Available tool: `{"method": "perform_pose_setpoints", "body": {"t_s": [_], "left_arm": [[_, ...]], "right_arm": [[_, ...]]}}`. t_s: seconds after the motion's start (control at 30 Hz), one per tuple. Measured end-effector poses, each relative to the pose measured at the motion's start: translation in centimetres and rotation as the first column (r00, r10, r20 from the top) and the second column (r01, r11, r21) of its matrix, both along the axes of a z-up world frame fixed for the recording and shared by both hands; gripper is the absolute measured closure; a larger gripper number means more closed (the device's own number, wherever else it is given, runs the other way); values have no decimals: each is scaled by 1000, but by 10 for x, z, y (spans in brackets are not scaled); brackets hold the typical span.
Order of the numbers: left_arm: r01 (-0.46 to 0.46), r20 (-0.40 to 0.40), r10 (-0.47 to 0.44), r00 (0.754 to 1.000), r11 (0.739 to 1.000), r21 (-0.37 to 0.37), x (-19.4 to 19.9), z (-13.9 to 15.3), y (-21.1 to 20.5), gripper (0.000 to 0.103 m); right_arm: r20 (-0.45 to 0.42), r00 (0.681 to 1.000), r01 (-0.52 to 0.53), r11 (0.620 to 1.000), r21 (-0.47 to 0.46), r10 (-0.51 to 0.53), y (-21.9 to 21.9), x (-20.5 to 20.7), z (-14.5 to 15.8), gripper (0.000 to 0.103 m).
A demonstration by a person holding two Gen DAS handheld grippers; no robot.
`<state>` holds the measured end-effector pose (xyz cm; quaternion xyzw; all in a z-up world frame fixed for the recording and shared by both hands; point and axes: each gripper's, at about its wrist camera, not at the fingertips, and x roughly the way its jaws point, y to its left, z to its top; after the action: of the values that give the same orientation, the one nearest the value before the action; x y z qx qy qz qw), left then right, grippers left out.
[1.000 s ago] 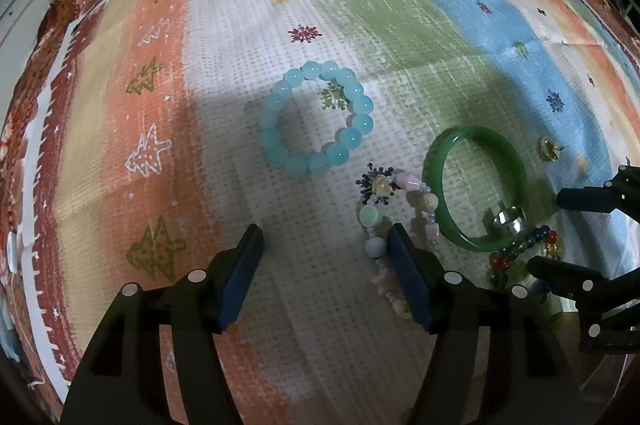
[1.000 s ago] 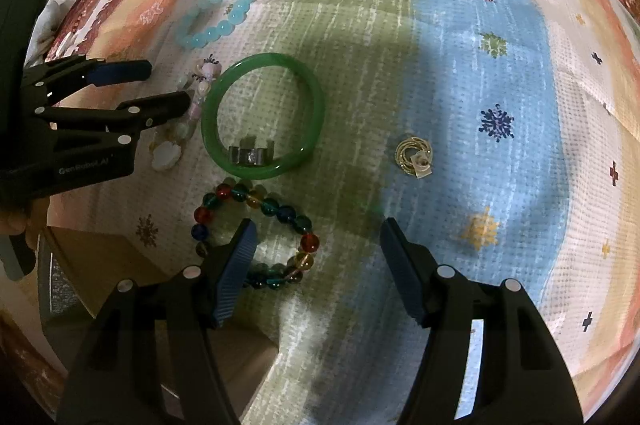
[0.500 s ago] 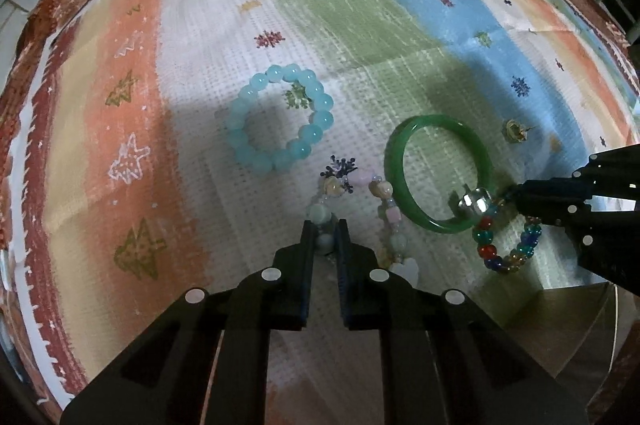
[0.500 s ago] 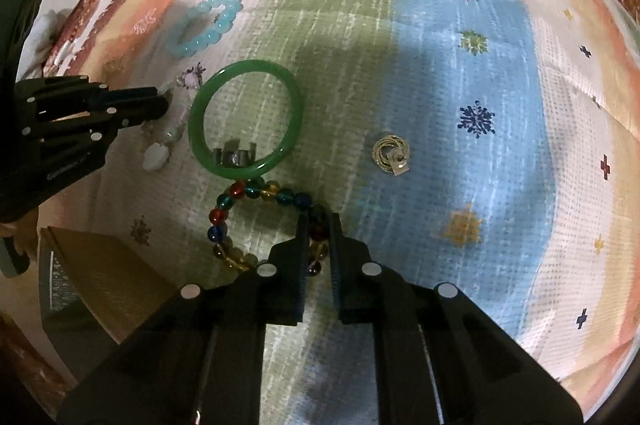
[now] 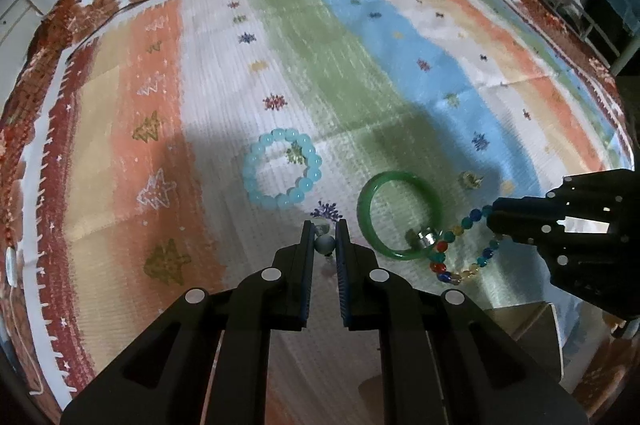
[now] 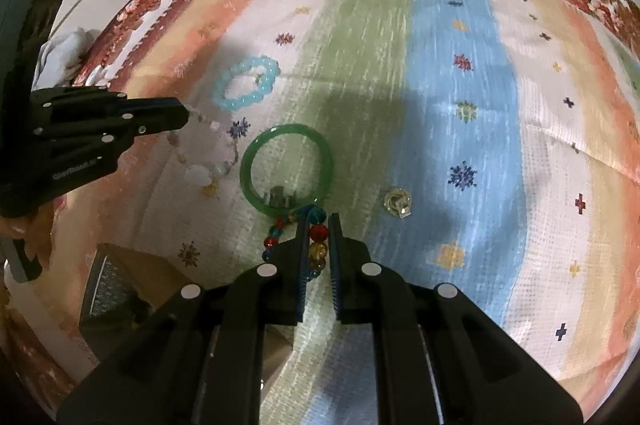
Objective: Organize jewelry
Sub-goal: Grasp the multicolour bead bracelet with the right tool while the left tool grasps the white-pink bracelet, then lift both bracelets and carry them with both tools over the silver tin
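Both grippers have gone from spread wide over the jewelry 1 second ago to clenched and raised, each with a bracelet in its grip. On the striped cloth (image 5: 360, 73), the large pieces left lying are the green bangle (image 5: 400, 215), with a small silver ring (image 5: 425, 237) at its near edge, and the pale blue bead bracelet (image 5: 282, 169), well to its left. A small gold earring (image 6: 397, 203) lies apart on the blue stripe.

At this step, 2 pieces are being lifted at once. The left gripper (image 5: 325, 245) is clamped on a bead of the pastel bracelet (image 6: 212, 161), which hangs from its tips above the cloth. The right gripper (image 6: 318, 237) is clamped on the multicolour bead bracelet (image 5: 460, 249), whose loop dangles just beside the bangle and the ring.

Next, I judge, each strand must be carried clear and set down in its place. A brown box (image 6: 132, 285) at the near edge may be the destination; I cannot tell. The dangling loop should pass over the bangle without snagging it.
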<state>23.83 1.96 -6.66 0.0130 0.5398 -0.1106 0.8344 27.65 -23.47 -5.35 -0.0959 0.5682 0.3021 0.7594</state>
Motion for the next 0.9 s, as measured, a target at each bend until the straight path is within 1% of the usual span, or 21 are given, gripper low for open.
{"method": "perform_pose_setpoints", "body": {"t_s": [0.23, 0.37, 0.47, 0.63, 0.8, 0.9], "left_arm": [[9, 55, -8, 998, 1000, -9, -6, 17, 0, 93], [10, 62, -10, 998, 1000, -10, -8, 21, 0, 93], [13, 63, -12, 998, 1000, -16, -10, 21, 0, 93], [4, 69, -4, 998, 1000, -1, -13, 22, 0, 93], [-11, 92, 12, 996, 1000, -7, -19, 31, 1, 93], [-4, 104, 4, 995, 1000, -9, -24, 35, -3, 93]], "right_arm": [[36, 999, 12, 1000, 7, -12, 3, -2, 10, 92], [60, 998, 35, 999, 32, -37, -2, -2, 20, 92], [64, 997, 47, 998, 44, -50, -5, -2, 21, 92], [66, 997, 39, 998, 58, -43, -6, -3, 23, 92], [82, 996, 33, 996, 83, -39, -8, -8, 32, 92], [83, 996, 34, 996, 86, -41, -10, -10, 35, 92]]}}
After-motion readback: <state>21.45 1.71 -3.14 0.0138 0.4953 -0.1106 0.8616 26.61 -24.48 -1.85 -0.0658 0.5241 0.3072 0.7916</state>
